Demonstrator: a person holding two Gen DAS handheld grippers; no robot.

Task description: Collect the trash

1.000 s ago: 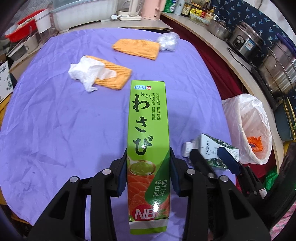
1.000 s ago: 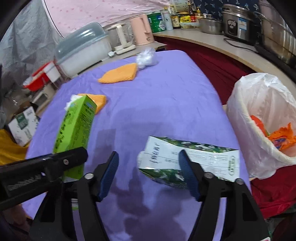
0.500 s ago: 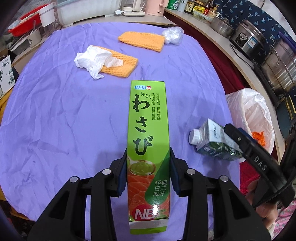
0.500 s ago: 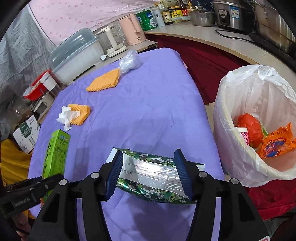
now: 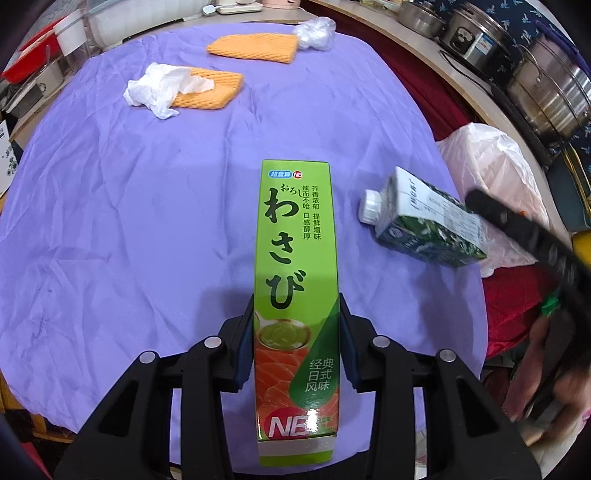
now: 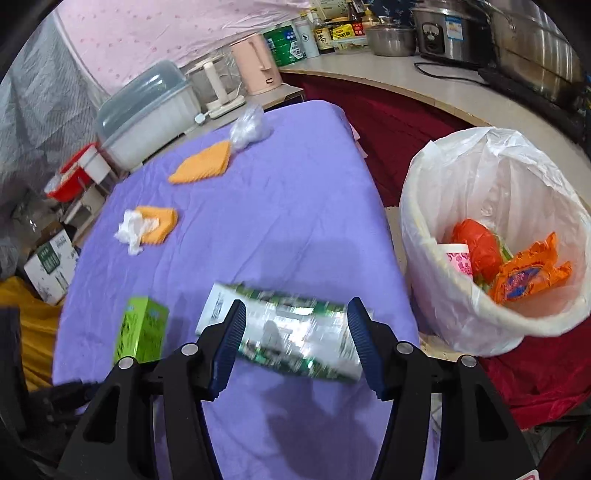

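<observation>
My left gripper [image 5: 297,341] is shut on a long green wasabi box [image 5: 295,258], held above the purple tablecloth [image 5: 129,221]. My right gripper [image 6: 297,339] is shut on a green and white drink carton [image 6: 291,332], lifted off the table near its right edge; the carton is blurred here. The carton [image 5: 424,225] with its white cap also shows in the left wrist view. A bin lined with a white bag [image 6: 436,221] stands right of the table, holding orange wrappers [image 6: 524,273]. A crumpled white tissue [image 5: 162,88] and a clear plastic wad [image 5: 314,33] lie at the far side.
Two orange cloths [image 5: 255,48] [image 5: 210,92] lie at the far side of the table. A counter with steel pots [image 5: 546,88], a pink kettle [image 6: 255,66] and bottles curves behind. A lidded white container [image 6: 144,110] and a red basin [image 6: 70,177] stand at the far left.
My right gripper has closed on the carton, lifted it off the cloth and carried it right, toward the bin. My left gripper has risen with the wasabi box still held.
</observation>
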